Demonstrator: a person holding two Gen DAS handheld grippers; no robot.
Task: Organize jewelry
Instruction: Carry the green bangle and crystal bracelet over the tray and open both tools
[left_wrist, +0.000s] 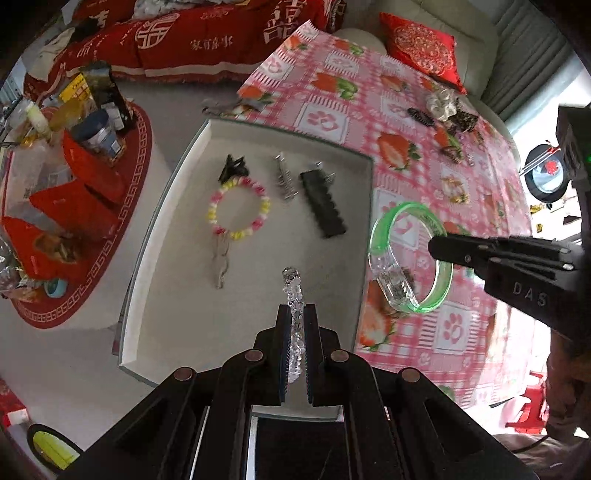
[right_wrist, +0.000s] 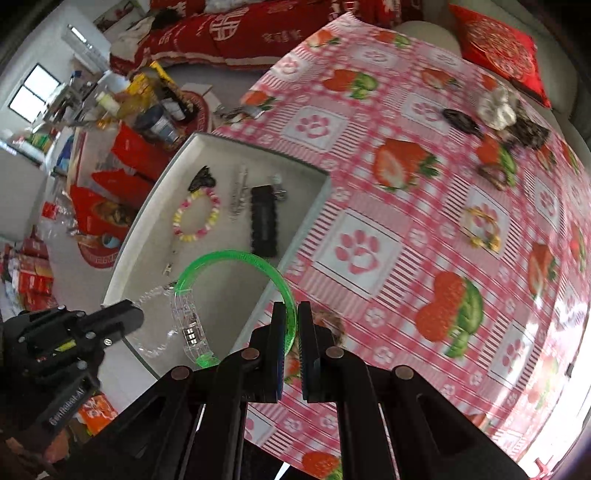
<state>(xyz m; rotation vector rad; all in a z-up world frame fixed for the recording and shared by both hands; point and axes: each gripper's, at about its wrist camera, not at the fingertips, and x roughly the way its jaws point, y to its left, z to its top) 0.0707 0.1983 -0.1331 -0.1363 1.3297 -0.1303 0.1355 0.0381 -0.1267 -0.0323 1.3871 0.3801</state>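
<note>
Jewelry is split between two places: a shallow white tray (left_wrist: 177, 236) at the table's edge and the pink strawberry-print tablecloth (left_wrist: 424, 110) beside it. Two pieces are in the air.

A clear crystal bead bracelet (left_wrist: 293, 291) is pinched between the pressed-together jaws of the left gripper (left_wrist: 296, 334), above the near part of the tray. In the left wrist view it appears edge-on, a thin line of faceted transparent beads running straight away from the fingers; in the right wrist view it hangs as a loose, see-through loop.

A translucent green bangle (right_wrist: 258, 266) with a clear plastic block set into one side is clamped by its rim in the right gripper (right_wrist: 291, 321), jaws closed on the thin green band. The ring stands on edge, its opening facing roughly sideways, and it hangs over the border between tray and tablecloth, the clear block on the side nearest the left gripper.

In the tray lie a pink, yellow and white beaded bracelet (left_wrist: 238, 208) flat as an open circle, a black bow clip (left_wrist: 232, 168) touching its far edge, a silver comb clip (left_wrist: 284, 181), and a black toothed hair clip (left_wrist: 323, 203) whose long axis runs from the tray's far side toward its near right. More pieces lie scattered on the far tablecloth, blurred.
</note>
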